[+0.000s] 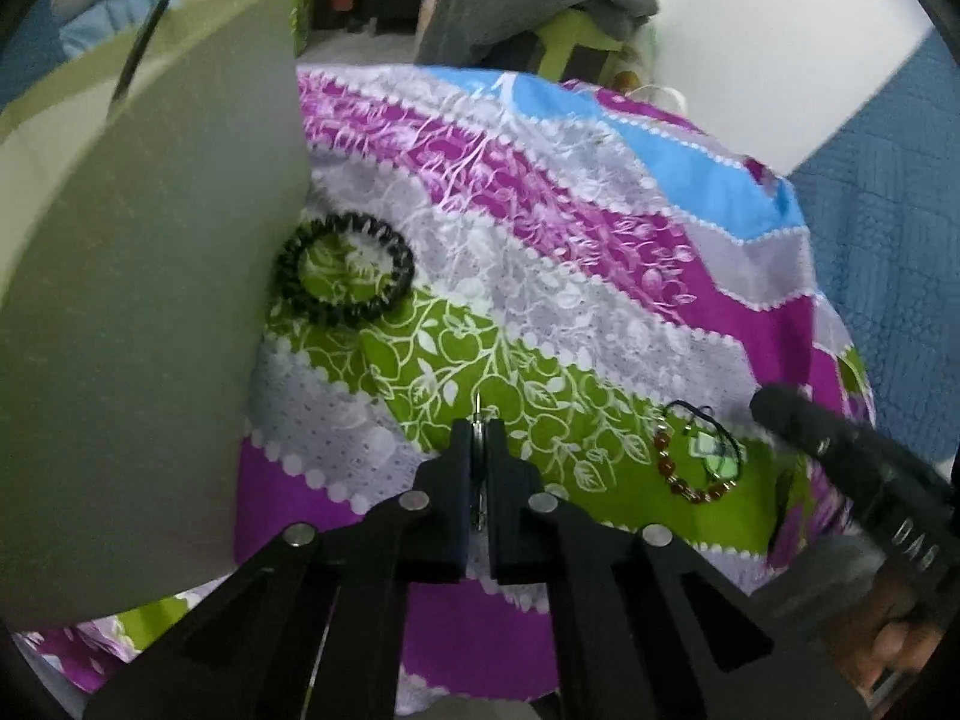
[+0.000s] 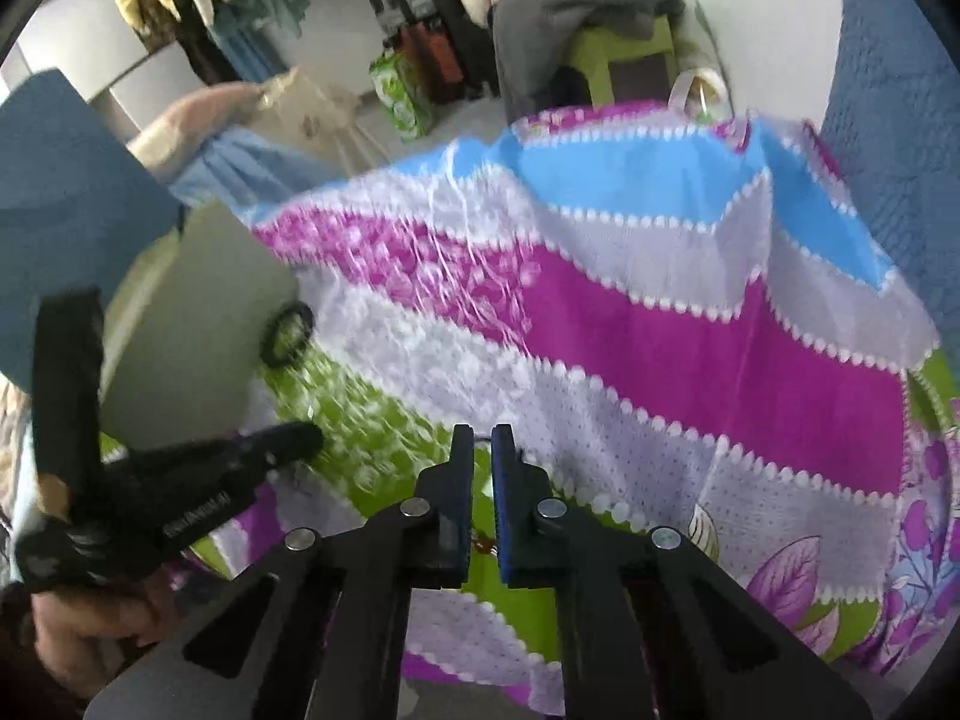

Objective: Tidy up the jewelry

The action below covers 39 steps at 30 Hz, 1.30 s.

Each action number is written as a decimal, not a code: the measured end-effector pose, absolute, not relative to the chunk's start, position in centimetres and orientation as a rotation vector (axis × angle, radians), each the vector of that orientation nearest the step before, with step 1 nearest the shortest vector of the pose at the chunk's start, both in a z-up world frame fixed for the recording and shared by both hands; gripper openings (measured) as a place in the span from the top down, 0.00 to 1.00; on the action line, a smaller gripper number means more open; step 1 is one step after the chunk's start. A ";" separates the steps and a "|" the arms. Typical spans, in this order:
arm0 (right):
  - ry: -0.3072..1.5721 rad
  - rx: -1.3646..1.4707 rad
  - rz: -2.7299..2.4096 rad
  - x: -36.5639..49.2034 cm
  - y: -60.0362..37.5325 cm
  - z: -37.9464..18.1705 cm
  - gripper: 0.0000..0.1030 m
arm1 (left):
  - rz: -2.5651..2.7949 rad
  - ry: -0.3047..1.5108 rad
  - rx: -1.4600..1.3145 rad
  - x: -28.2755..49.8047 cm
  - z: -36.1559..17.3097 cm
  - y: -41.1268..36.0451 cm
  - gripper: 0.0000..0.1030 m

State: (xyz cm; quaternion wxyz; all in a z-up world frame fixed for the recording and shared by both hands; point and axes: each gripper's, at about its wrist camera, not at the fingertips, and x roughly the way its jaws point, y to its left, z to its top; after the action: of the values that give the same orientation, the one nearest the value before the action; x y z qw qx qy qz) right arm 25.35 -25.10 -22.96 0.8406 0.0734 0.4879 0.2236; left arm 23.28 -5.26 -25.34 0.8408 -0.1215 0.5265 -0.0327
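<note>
Here, the left gripper (image 1: 479, 429) has its two black fingers drawn nearly together on a small silvery metal piece (image 1: 478, 420), a thin pin of which pokes out just past the fingertips while more of it hangs in the narrow gap behind them; what kind of jewelry it is cannot be told. Ahead of these fingers and to their left, a black beaded bracelet (image 1: 345, 267) lies flat on the striped purple, green, white and blue floral cloth (image 1: 540, 276), touching or just beside the edge of a large grey-green board (image 1: 150, 276) that fills the left side of the view. To the right of the fingers, an amber beaded bracelet with a dark cord and a green pendant (image 1: 699, 456) rests on a green band of the cloth, close to the tip of the right gripper (image 2: 483, 441). In the right wrist view, that gripper's fingers stand a narrow gap apart, with a thin dark strand between the tips and a bit of amber bead low in the gap; whether they actually pinch it cannot be told.
</note>
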 end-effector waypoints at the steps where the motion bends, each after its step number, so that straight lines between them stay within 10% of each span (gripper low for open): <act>1: 1.016 0.164 0.481 25.2 -25.0 -22.4 0.96 | -0.081 1.106 -0.247 23.0 -25.0 -5.3 0.97; 18: 1.150 0.051 0.360 26.0 -24.6 -25.7 0.77 | -0.227 1.047 -0.241 19.8 -20.8 -5.0 0.97; 26: 1.154 0.070 0.407 26.7 -24.2 -26.0 0.95 | -0.236 1.064 -0.260 19.6 -21.2 -5.1 0.97; 39: 1.014 0.097 0.441 24.1 -23.7 -19.6 0.98 | -0.251 1.021 -0.237 19.1 -18.0 -4.4 0.97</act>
State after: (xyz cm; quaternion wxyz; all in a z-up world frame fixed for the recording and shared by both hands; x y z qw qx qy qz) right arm 24.12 -23.69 -19.61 0.8500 0.0459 0.4812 0.2095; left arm 19.06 -4.37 -18.03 0.8582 -0.1127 0.4864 -0.1193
